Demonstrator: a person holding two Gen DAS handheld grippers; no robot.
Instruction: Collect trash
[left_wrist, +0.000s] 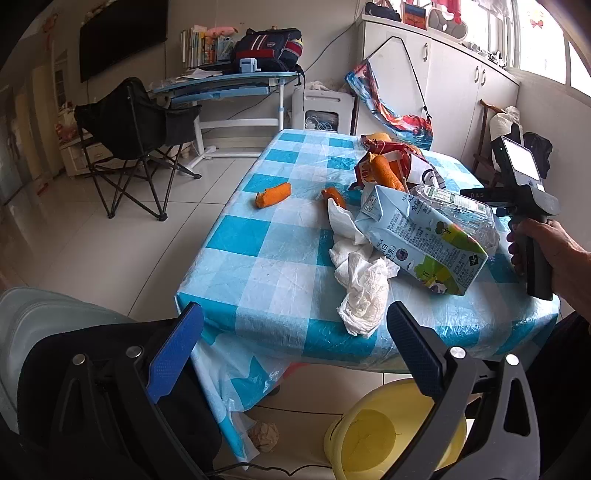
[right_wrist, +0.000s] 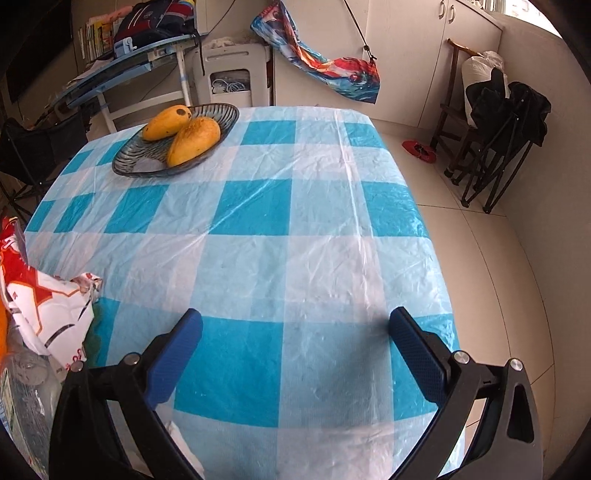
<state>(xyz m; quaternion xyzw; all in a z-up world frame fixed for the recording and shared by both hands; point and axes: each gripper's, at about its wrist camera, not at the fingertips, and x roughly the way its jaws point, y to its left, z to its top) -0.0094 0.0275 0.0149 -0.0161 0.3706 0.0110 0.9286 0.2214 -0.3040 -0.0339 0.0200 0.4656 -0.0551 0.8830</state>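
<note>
The right gripper (right_wrist: 295, 350) hangs over the checked counter (right_wrist: 258, 229) with its jaws wide apart and nothing between them. At far left a glass dish (right_wrist: 129, 162) holds two mangoes (right_wrist: 194, 142). A crumpled red-and-white wrapper (right_wrist: 48, 306) lies near left.

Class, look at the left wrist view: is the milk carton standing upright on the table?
No, the milk carton lies tipped on its side, beside crumpled tissue.
</note>
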